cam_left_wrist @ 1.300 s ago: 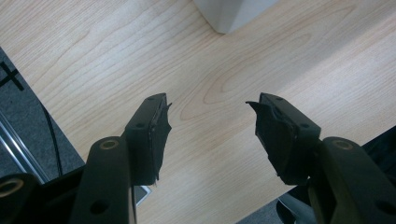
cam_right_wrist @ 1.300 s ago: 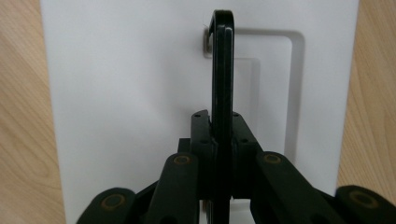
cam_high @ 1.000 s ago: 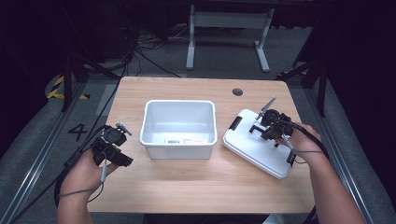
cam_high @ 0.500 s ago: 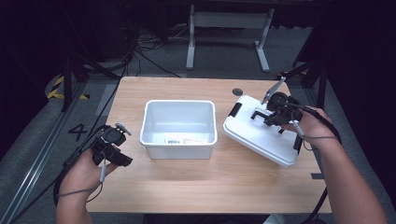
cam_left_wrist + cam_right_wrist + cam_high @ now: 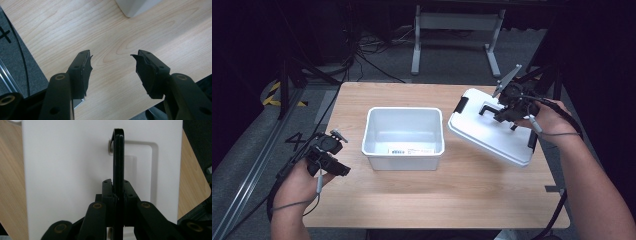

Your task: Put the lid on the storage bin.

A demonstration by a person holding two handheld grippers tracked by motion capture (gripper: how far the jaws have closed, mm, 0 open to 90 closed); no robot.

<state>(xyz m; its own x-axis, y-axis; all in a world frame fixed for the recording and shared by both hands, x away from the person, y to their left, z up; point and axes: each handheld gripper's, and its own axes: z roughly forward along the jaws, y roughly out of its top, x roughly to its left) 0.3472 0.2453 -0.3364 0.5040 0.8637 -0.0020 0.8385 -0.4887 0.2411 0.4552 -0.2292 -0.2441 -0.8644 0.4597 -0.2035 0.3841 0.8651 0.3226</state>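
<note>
- The right gripper (image 5: pixel 504 111) pinches the black handle (image 5: pixel 118 157) of a white lid (image 5: pixel 492 132), its jaws pressed tight on either side of it.
- The lid hangs tilted above the right part of the wooden surface (image 5: pixel 437 195), its left edge lowest, just right of the open white bin (image 5: pixel 403 137).
- The bin stands at the middle of the surface, a small label on its near wall.
- The left gripper (image 5: pixel 112 67) hovers over the near left edge, jaws spread with nothing between them.
</note>
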